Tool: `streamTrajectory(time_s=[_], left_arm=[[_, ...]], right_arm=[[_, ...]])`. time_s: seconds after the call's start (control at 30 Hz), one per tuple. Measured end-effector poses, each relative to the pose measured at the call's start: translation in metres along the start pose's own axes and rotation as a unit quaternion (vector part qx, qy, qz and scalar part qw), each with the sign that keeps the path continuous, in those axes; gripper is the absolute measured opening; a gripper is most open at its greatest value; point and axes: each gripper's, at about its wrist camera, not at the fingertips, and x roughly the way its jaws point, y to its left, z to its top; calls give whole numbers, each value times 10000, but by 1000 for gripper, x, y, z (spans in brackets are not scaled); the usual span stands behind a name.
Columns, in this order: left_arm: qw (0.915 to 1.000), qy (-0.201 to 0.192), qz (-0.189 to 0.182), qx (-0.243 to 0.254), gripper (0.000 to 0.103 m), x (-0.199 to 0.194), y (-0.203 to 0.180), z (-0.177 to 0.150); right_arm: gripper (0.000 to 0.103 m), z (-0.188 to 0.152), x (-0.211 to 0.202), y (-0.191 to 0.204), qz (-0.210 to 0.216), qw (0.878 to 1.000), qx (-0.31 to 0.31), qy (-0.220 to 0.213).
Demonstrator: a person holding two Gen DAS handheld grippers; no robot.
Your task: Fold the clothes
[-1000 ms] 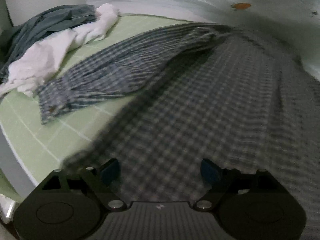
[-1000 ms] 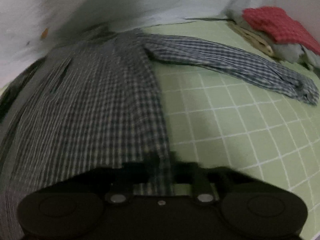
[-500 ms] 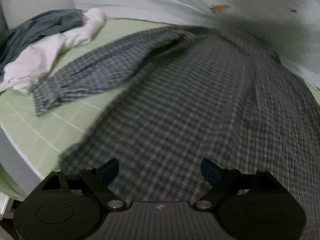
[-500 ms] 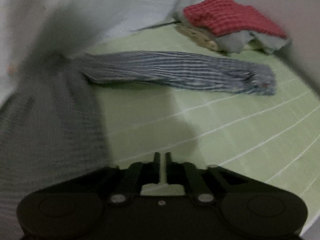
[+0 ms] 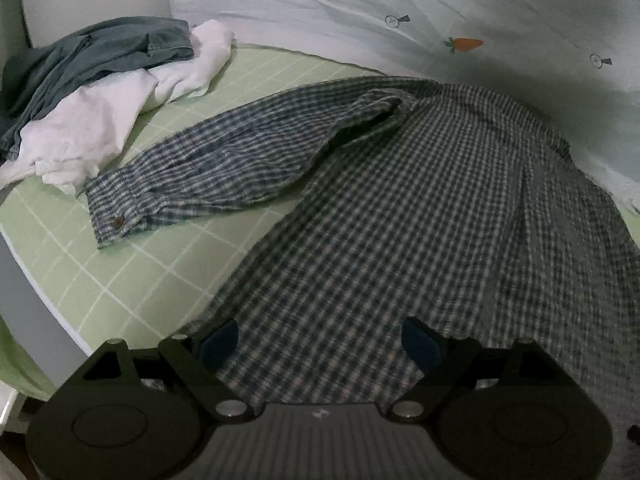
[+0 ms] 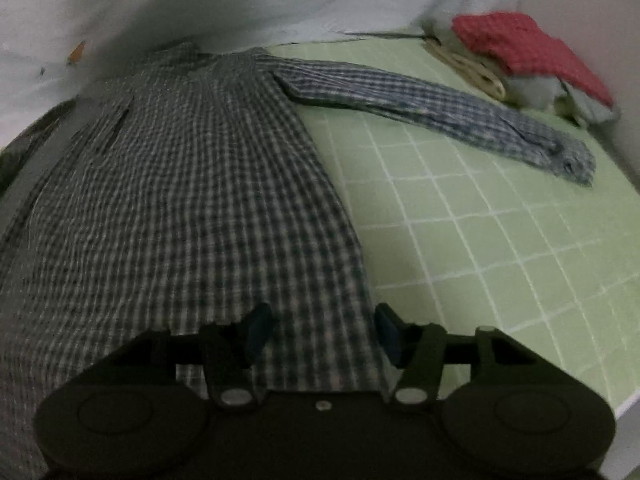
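Both the left gripper and right gripper hover with jaws spread over the checked shirt hem, apparently to flatten it for folding

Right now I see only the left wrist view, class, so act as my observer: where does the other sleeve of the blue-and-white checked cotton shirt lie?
Observer: The other sleeve of the checked shirt lies stretched out flat on the green grid-patterned sheet, pointing right.
Operator: What lies beyond its end?
Observer: A red knitted cloth tops a folded pile in the corner, apart from the cuff.
Operator: And the right gripper?
Observer: The right gripper is open, with the shirt's bottom corner between its fingers.
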Motion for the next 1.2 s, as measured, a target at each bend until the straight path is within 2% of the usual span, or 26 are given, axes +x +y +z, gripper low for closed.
streamTrajectory(time_s=[0.13,0.2,0.27,0.3,0.4,0.5,0.67,0.87,1.03,1.1,1.17,1.2], left_arm=[[10000,-44,-52,11,89,-7,-13,-6],[10000,-39,-69,16,89,-9,-22,-10],[9999,-57,-91,38,89,-11,-32,-15],[9999,-68,-103,50,89,-12,-37,-17],[9996,-115,-189,156,89,-16,-53,-21],[9992,-170,-233,288,89,-19,-64,-24],[9992,-123,-289,229,89,-17,-69,-21],[9991,-268,-137,292,89,-18,-53,-9],[9994,-299,131,123,89,-12,-16,6],[9993,-283,229,-24,89,-9,3,11],[9990,-225,313,-217,89,-4,25,17],[9986,-190,366,-322,89,-2,36,20]], right_arm=[[59,-7,-8,-8,123,9998,-149,85],[52,-10,-12,-12,211,9995,-238,69],[9,-11,-13,-17,364,9989,-283,55],[3,-11,-13,-19,521,9983,-249,68],[1,-11,-12,-30,698,9975,-110,42],[0,-11,-14,-41,390,9991,-174,-48],[1,-12,-16,-78,52,9990,413,-140],[3,-16,-19,-76,-236,9984,452,-230],[24,-13,-19,-67,-648,9971,328,-213],[33,-10,-18,-66,-780,9964,282,-158],[47,-7,-19,-59,-921,9953,253,-155],[49,-4,-21,-53,-993,9945,275,-212]])
